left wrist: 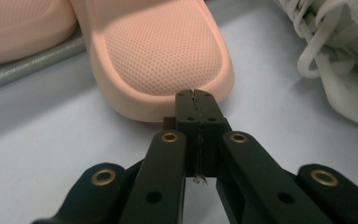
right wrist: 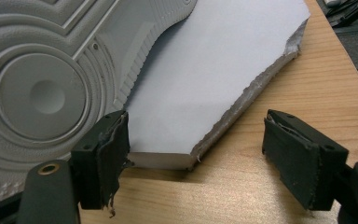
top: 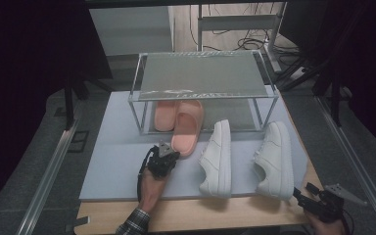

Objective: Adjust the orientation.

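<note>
Left claw [top: 168, 157]: jaws pressed together with nothing between them; tips touching the heel end of the pink slipper [top: 187, 128], as the left gripper view shows at close range.
Left claw, own view [left wrist: 196, 108]: tips meet flush against the slipper's rounded sole edge [left wrist: 158, 60].
Pink slipper, position: lying on the grey mat [top: 117, 161], toe end under the front edge of the clear rack [top: 200, 76], heel end out towards the person.
Second pink slipper [top: 164, 116]: under the rack, just beside and left of the first, apparently touching it.
Right claw [top: 301, 196]: jaws standing well apart, gripping nothing; held low at the near right corner of the bench [top: 215, 213].
Right claw, own view [right wrist: 200, 158]: the mat's ragged corner [right wrist: 205, 93] lies between the open jaws; the left pad [right wrist: 114, 154] sits close by the sole of a white sneaker [right wrist: 42, 88]; contact cannot be told.
White sneakers: two on the mat, one at centre [top: 217, 159], one to the right [top: 275, 159], well apart, toes towards the person.
Bench surface: pale wood, bare along the near edge beside the mat.
</note>
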Demonstrator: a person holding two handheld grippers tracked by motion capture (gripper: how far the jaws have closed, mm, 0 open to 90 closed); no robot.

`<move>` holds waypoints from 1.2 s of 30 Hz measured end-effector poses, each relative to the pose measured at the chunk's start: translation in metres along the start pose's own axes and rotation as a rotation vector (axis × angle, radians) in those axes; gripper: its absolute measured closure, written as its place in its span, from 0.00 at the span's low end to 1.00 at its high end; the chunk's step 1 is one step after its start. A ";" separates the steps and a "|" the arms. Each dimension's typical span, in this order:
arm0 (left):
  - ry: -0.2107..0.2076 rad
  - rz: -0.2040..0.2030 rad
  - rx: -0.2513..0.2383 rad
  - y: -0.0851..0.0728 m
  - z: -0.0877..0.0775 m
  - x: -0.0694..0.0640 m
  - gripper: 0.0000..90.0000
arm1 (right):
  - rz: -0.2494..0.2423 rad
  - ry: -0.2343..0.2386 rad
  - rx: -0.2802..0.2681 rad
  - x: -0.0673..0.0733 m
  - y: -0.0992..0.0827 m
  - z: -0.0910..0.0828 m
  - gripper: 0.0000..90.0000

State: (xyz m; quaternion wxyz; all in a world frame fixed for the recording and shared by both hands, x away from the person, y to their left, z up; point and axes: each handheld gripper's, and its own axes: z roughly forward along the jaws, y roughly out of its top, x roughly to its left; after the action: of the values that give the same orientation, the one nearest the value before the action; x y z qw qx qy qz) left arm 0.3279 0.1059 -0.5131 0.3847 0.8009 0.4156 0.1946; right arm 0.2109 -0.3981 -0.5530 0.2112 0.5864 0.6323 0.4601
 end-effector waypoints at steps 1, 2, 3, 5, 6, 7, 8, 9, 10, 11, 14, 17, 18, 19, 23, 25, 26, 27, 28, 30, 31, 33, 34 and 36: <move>-0.002 -0.002 -0.003 0.001 0.001 0.000 1.00 | 0.000 0.000 0.000 0.000 0.000 0.000 0.26; 0.001 -0.001 -0.003 0.002 0.002 0.000 1.00 | 0.000 0.000 0.000 0.000 0.000 0.000 0.26; -0.001 -0.005 -0.009 0.004 0.003 0.000 1.00 | 0.000 0.000 0.000 0.000 0.000 0.000 0.26; -0.001 -0.012 -0.017 0.006 0.005 0.000 1.00 | 0.000 0.000 0.000 0.000 0.000 0.000 0.26; -0.001 -0.017 -0.024 0.008 0.005 0.000 1.00 | 0.000 0.000 0.000 0.000 0.000 0.000 0.26; 0.000 -0.020 -0.027 0.009 0.007 0.001 1.00 | 0.000 0.000 0.000 0.000 0.000 0.000 0.26; -0.001 -0.023 -0.032 0.010 0.008 0.001 1.00 | 0.000 0.000 0.000 0.000 0.000 0.000 0.26; 0.003 -0.026 -0.034 0.012 0.009 0.001 1.00 | 0.000 0.000 0.000 0.000 0.000 0.000 0.26; 0.004 -0.030 -0.034 0.013 0.010 0.001 1.00 | 0.000 0.000 0.000 0.000 0.000 0.000 0.26; 0.003 -0.032 -0.037 0.015 0.011 0.002 1.00 | 0.000 0.000 0.000 0.000 0.000 0.000 0.26; 0.006 -0.034 -0.040 0.020 0.015 0.001 1.00 | 0.000 0.000 0.000 0.000 0.000 0.000 0.26; 0.011 -0.037 -0.044 0.025 0.017 0.002 1.00 | 0.000 0.001 0.000 0.000 0.000 0.000 0.26; 0.015 -0.036 -0.040 0.027 0.019 0.002 1.00 | 0.000 0.001 0.000 0.000 0.000 0.000 0.26; 0.019 -0.032 -0.039 0.028 0.020 0.002 1.00 | -0.001 0.001 0.000 0.000 0.000 0.000 0.26; 0.023 -0.041 -0.037 0.032 0.027 0.005 1.00 | -0.001 0.001 0.000 0.000 0.000 0.000 0.26; 0.028 -0.047 -0.036 0.034 0.029 0.006 1.00 | -0.001 0.001 0.000 0.000 0.000 0.000 0.26; 0.031 -0.047 -0.036 0.035 0.030 0.007 1.00 | -0.001 0.001 0.000 0.000 0.000 0.000 0.26; 0.035 -0.048 -0.034 0.036 0.032 0.007 1.00 | -0.001 0.001 0.000 0.000 0.000 0.000 0.26; 0.038 -0.047 -0.030 0.037 0.033 0.008 1.00 | -0.001 0.001 0.000 0.000 0.000 0.000 0.26; 0.043 -0.048 -0.026 0.040 0.036 0.009 1.00 | -0.001 0.001 0.000 0.000 0.000 0.000 0.26; 0.043 -0.048 -0.024 0.041 0.037 0.010 1.00 | -0.001 0.001 0.000 0.000 0.000 0.000 0.26; 0.045 -0.050 -0.024 0.043 0.040 0.012 1.00 | -0.001 0.002 0.000 0.000 0.000 0.000 0.26; 0.046 -0.054 -0.024 0.043 0.041 0.013 1.00 | -0.002 0.002 0.000 0.000 0.000 0.000 0.26; 0.049 -0.060 -0.021 0.046 0.044 0.014 1.00 | -0.002 0.002 0.000 0.000 0.000 0.000 0.26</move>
State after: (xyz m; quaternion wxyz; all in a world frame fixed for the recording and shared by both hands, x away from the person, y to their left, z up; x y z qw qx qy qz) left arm 0.3875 0.0813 -0.5054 0.3886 0.7788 0.4468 0.2070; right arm 0.2109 -0.3983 -0.5530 0.2109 0.5854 0.6332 0.4603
